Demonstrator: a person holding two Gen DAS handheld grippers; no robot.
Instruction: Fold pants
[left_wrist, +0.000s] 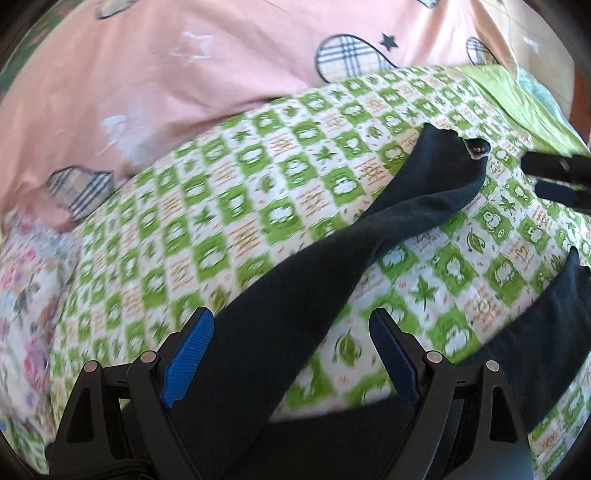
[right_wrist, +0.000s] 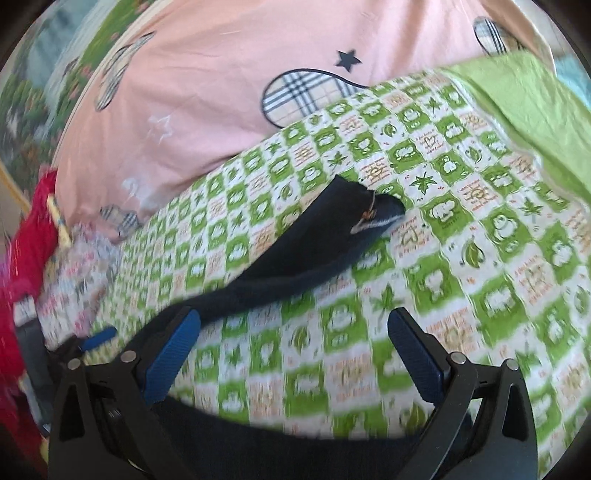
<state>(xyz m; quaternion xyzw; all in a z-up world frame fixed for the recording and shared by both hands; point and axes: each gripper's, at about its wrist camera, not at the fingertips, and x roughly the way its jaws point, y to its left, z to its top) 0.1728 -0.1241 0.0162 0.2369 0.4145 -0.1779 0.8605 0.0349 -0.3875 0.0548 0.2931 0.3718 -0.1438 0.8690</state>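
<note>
Dark navy pants (left_wrist: 295, 291) lie spread on a green and white checked bed cover (left_wrist: 229, 177). One leg runs from under my left gripper up to the right, its end (left_wrist: 454, 151) crumpled; a second dark part (left_wrist: 546, 306) shows at the right. My left gripper (left_wrist: 291, 350) is open just above that leg, with nothing between its blue pads. My right gripper (right_wrist: 295, 354) is open over the bed cover, to the right of the pants (right_wrist: 317, 243). The right gripper's fingers (left_wrist: 554, 177) show at the left view's right edge.
A pink pillow (right_wrist: 207, 96) with plaid shapes and stars lies behind the bed cover (right_wrist: 461, 229). A plain green cloth (right_wrist: 528, 110) lies at the far right. A red fabric item (right_wrist: 29, 240) and a floral cloth (left_wrist: 26, 288) sit at the left.
</note>
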